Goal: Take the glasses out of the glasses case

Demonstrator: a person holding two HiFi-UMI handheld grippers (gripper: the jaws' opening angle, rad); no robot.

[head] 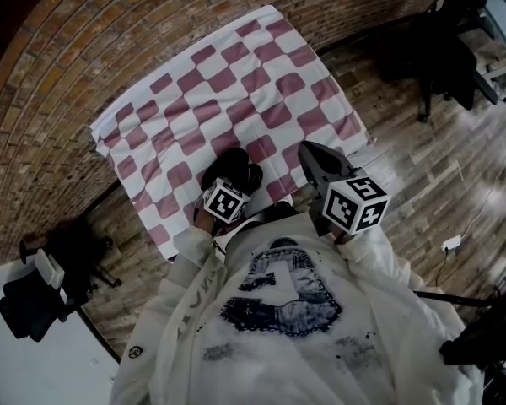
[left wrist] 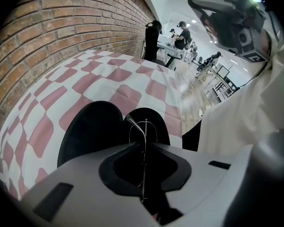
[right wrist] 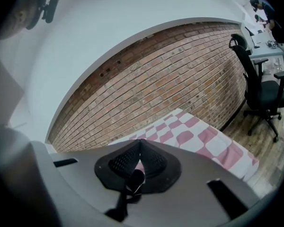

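Left gripper (left wrist: 144, 144): I read its fingers as narrow, closed on the thin wire-rimmed metal glasses (left wrist: 145, 128). The rim shows just past the tips.

Directly beyond the tips lies the black hard-shell glasses case (left wrist: 92, 126). It is open, its two rounded halves side by side on the tabletop (head: 236, 74), which is covered in a pink-and-white checked cloth (left wrist: 109, 79). The case sits close to the near edge, about midway along it.

Right gripper (right wrist: 140, 142): its fingers are closed together with nothing between them. It is held above the near edge toward the right corner, apart from the case.

From the case the cloth runs open to the far edge, which meets the red brick wall (head: 84, 49). A black office chair (right wrist: 262, 91) stands off the right edge.
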